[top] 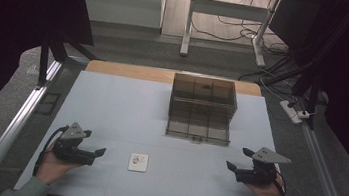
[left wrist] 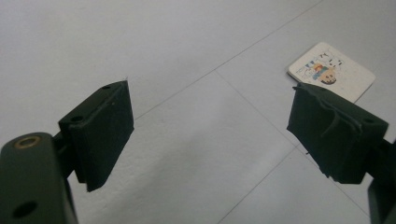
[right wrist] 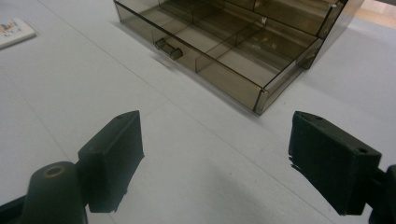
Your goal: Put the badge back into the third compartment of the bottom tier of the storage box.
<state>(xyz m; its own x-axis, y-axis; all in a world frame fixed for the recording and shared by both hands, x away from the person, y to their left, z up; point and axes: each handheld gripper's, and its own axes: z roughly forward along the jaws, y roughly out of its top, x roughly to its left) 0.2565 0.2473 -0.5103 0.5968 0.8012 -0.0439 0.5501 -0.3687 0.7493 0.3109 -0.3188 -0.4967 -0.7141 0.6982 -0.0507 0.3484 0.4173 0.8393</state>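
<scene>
Left gripper [top: 97, 153]: jaws spread, empty, low over the mat [top: 121, 101].
Right gripper [top: 230, 165]: jaws spread, empty.
Card [top: 138, 162]: flat on mat, between the 2 grippers, nearer the left.
Box [top: 204, 95]: smoky, drawer [top: 199, 129] pulled out.

No words, brands or numbers can be read anywhere; the small white card [left wrist: 332, 70] lying near the front edge of the surface [top: 126, 107] carries only a tiny coloured cartoon print, its marks too small and blurred to make out.
</scene>
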